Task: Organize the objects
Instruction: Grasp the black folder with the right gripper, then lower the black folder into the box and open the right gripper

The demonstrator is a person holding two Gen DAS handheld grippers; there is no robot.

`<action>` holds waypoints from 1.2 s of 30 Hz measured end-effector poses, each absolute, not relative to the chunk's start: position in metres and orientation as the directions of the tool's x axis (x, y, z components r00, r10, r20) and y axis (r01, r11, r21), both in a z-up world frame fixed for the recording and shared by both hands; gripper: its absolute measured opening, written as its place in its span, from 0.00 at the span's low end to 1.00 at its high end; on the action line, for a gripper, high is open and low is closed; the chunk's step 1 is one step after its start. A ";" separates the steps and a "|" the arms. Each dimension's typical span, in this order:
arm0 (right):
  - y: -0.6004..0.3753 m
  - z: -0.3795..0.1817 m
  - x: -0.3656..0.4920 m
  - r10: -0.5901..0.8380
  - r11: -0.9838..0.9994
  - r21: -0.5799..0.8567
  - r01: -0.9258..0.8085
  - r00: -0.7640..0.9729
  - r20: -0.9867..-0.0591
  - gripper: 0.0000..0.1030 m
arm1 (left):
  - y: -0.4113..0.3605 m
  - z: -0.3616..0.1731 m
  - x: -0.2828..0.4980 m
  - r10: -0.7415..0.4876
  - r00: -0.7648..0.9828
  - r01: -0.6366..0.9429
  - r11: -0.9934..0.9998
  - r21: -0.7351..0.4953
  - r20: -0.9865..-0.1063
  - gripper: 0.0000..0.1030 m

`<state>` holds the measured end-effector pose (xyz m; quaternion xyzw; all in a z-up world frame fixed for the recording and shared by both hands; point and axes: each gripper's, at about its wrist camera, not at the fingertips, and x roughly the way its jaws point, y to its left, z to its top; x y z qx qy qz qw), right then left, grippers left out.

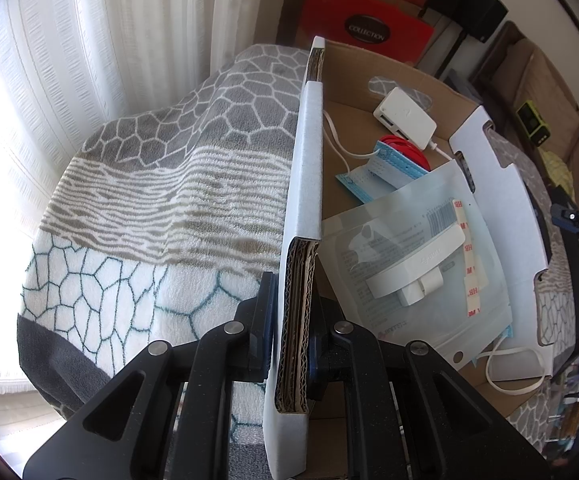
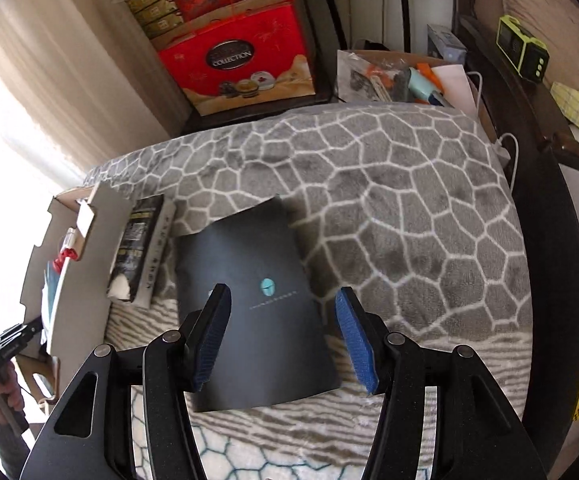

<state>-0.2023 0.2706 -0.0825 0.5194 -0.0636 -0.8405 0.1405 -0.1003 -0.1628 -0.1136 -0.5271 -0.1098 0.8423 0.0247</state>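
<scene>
Cardboard box point(image 1: 385, 80) is the landmark for everything here: it lies open on the patterned blanket point(image 1: 161, 184), and the left gripper point(image 1: 291, 344) is clamped on its near side wall point(image 1: 303, 208), one pad outside and one inside, steadying it. Inside the box lie a white adapter point(image 1: 405, 114) at the far end, a blue face mask point(image 1: 385, 168) over something red in the middle, and a clear pouch point(image 1: 413, 264) holding a white mount nearest the gripper. A white cord runs along the box floor.

From the right wrist view, the right gripper point(image 2: 283, 336) hangs with its jaws spread wide and nothing between them, over a black booklet point(image 2: 255, 304) that lies flat on the blanket just beside the box. Between the booklet and the box wall a smaller dark packet point(image 2: 135, 248) and a thin white-spined book point(image 2: 159, 252) lean together.

The step in hand looks like collecting the loose items beside the box, with the booklet as the likely next pick. That is awkward: the booklet is flat and wider than it is thick, so the jaws probably need to come down on one edge, perhaps the near edge, pressing into the soft blanket to get a pad underneath. Then it goes across into the box, which the left gripper should hold steady.
</scene>
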 end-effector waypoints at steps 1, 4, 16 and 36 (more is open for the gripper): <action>0.272 -0.084 -0.203 -0.305 -0.952 0.256 0.170 -0.421 -0.854 0.54 | -0.163 -0.114 -0.100 0.157 -0.443 0.074 -0.975 -0.210 -0.883 0.11; 0.274 -0.090 -0.205 -0.306 -0.951 0.257 0.173 -0.412 -0.858 0.54 | -0.163 -0.113 -0.100 0.157 -0.443 0.074 -0.975 -0.210 -0.883 0.11; 0.271 -0.106 -0.204 -0.350 -0.933 0.289 0.215 -0.360 -0.865 0.35 | -0.162 -0.113 -0.100 0.156 -0.443 0.075 -0.975 -0.210 -0.883 0.11; 0.238 -0.112 -0.190 -0.611 -0.787 0.542 0.295 -0.250 -0.751 0.22 | -0.165 -0.111 -0.099 0.156 -0.443 0.076 -0.975 -0.211 -0.883 0.11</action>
